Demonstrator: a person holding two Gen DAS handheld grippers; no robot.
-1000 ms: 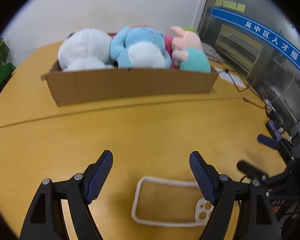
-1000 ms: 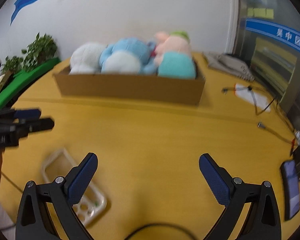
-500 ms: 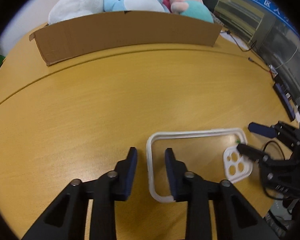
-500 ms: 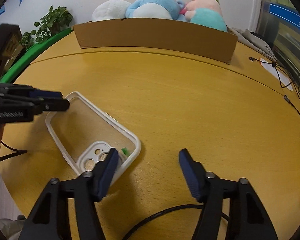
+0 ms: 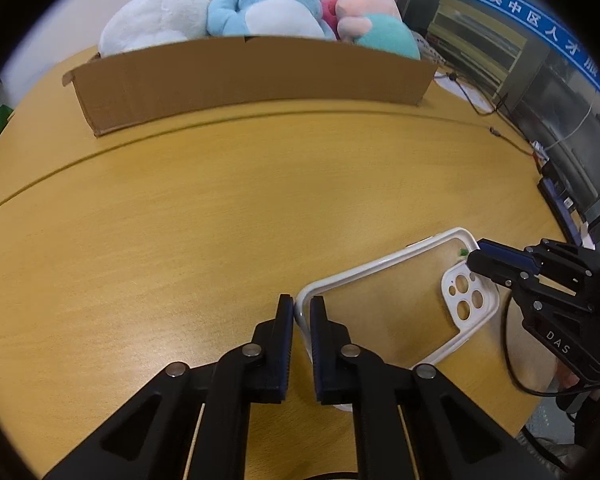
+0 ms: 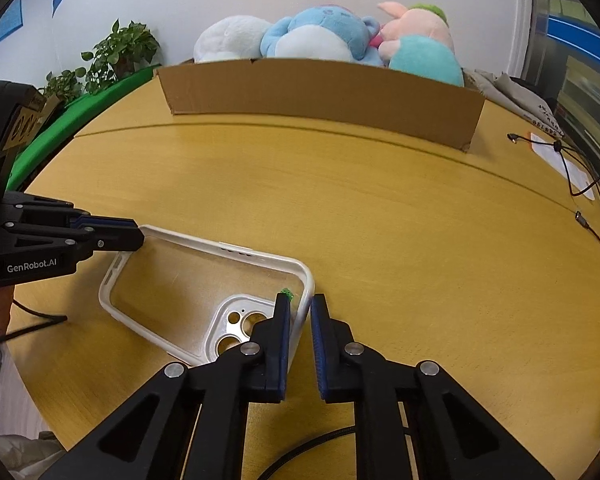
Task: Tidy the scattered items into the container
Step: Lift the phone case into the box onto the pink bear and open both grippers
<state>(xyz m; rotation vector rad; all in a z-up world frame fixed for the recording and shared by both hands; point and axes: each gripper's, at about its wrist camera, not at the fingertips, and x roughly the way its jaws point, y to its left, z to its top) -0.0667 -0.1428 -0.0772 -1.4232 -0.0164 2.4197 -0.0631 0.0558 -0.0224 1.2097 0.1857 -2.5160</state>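
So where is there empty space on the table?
Bare wood fills the table between the cardboard box and the phone case. The box is crammed with plush toys. Cables clutter the right edge.

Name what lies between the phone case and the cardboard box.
Only bare wooden tabletop, crossed by one seam line, separates the phone case from the cardboard box; both wrist views show it.

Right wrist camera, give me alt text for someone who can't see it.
The right claw is shut on the rim of a clear phone case with a white edge, at the corner by its camera cutout, while the left claw grips the opposite end. Beyond them on the wooden table stands a cardboard box filled with plush toys.
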